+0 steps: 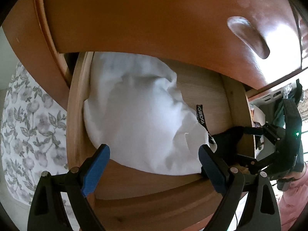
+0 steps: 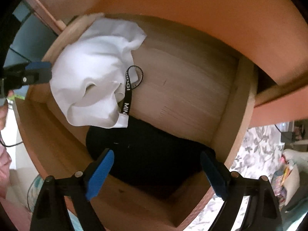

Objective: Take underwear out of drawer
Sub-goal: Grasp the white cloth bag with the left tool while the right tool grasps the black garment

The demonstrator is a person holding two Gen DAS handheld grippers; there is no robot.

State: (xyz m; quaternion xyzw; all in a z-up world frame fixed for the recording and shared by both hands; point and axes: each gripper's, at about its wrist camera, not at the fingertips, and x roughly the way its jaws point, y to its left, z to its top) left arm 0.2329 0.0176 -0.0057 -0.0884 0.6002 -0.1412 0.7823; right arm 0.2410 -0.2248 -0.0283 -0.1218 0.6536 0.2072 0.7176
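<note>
An open wooden drawer (image 1: pixel 77 115) holds a crumpled white garment (image 1: pixel 138 111) on its left side. A black waistband with white letters (image 1: pixel 200 115) sticks out from under it. A black garment (image 2: pixel 146 154) lies at the drawer's front right. My left gripper (image 1: pixel 154 150) hangs open just above the near edge of the white garment, its blue pads on either side. My right gripper (image 2: pixel 157 155) stands open straight above the black garment, jaws wide, with no pad visibly pressing. One left-gripper finger (image 2: pixel 41 73) shows by the white garment (image 2: pixel 92 73).
The closed drawer front above (image 1: pixel 154 19) overhangs the back of the open drawer and has a recessed handle (image 1: pixel 248 38). Floral-patterned fabric (image 1: pixel 28 125) lies beside the chest, also showing as floral fabric (image 2: pixel 256 154). A pink sleeve (image 1: pixel 292 202) is at the right edge.
</note>
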